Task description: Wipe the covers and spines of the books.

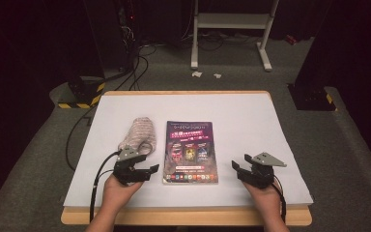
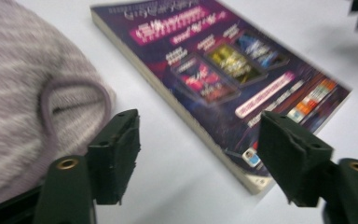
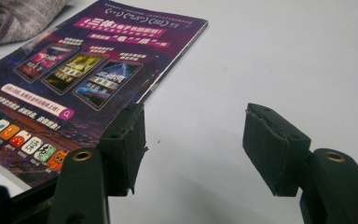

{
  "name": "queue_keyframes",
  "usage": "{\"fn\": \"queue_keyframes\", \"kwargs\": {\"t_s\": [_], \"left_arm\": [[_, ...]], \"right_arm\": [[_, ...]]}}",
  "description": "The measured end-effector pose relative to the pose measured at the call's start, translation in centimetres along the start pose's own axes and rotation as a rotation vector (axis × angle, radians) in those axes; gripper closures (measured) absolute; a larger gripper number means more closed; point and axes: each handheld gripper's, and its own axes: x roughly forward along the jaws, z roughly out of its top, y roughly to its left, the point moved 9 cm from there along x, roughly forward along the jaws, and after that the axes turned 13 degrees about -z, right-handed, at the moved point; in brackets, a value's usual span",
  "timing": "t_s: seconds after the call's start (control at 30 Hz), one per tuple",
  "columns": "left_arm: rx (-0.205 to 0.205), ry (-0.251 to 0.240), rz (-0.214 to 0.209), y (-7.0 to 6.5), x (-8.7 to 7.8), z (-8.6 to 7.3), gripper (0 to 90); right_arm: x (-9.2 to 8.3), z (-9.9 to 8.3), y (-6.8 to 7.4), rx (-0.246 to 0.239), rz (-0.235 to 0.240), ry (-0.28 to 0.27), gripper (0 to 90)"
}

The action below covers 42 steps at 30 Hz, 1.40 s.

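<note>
Overhead, the purple book (image 1: 190,152) lies flat on the white table (image 1: 251,135) between both grippers, a striped sock (image 1: 138,135) just left of it. Closer in, the left gripper (image 2: 198,144) stands spread and empty, showing the sock's cuff; the right gripper (image 3: 193,149), equally spread, shows app icons along the cover's edge.

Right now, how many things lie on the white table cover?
2. A striped knitted sock lies left of centre, just beyond the left claw. A purple book lies flat in the middle, beside the sock. Nothing seems hidden.
</note>
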Motion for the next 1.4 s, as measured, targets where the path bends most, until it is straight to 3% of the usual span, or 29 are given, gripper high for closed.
{"fn": "queue_keyframes", "kwargs": {"t_s": [0.1,0.47,0.57,0.7,0.9,0.97,1.07,1.2,1.33,1.4], "left_arm": [[0.024,-0.006,0.059,0.8,-0.6,0.8,28.3],[-0.028,0.0,0.198,6.5,-1.8,2.4,27.5],[-0.057,0.031,0.205,8.4,-1.2,2.4,26.9],[-0.135,0.061,0.184,10.7,0.4,2.0,25.7],[-0.171,0.149,0.202,12.4,2.5,0.6,28.8],[-0.163,0.172,0.212,12.6,2.9,0.3,35.4],[-0.108,0.212,0.25,12.5,3.2,-0.2,44.2],[-0.048,0.213,0.301,12.4,3.1,-0.6,56.1],[-0.015,0.207,0.311,12.0,2.8,-0.5,63.6],[-0.007,0.195,0.294,11.4,2.5,-0.2,64.9]], "right_arm": [[-0.1,0.2,0.2,-0.005,0.006,-0.006,39.7],[0.0,0.5,0.9,-0.005,0.027,-0.009,40.7],[0.2,0.2,0.9,-0.009,0.032,0.005,40.7],[0.2,-0.1,0.7,-0.004,0.031,0.014,40.8],[0.0,-0.1,0.9,-0.007,0.032,0.008,41.1],[0.0,-0.2,1.1,-0.016,0.036,0.01,41.0],[0.0,-0.4,1.1,-0.016,0.038,0.015,41.1],[0.0,-0.5,1.2,-0.009,0.038,0.022,41.3],[-0.1,-0.6,1.2,-0.013,0.037,0.02,41.6],[-0.2,-0.6,1.2,-0.007,0.036,0.02,41.7]]}}
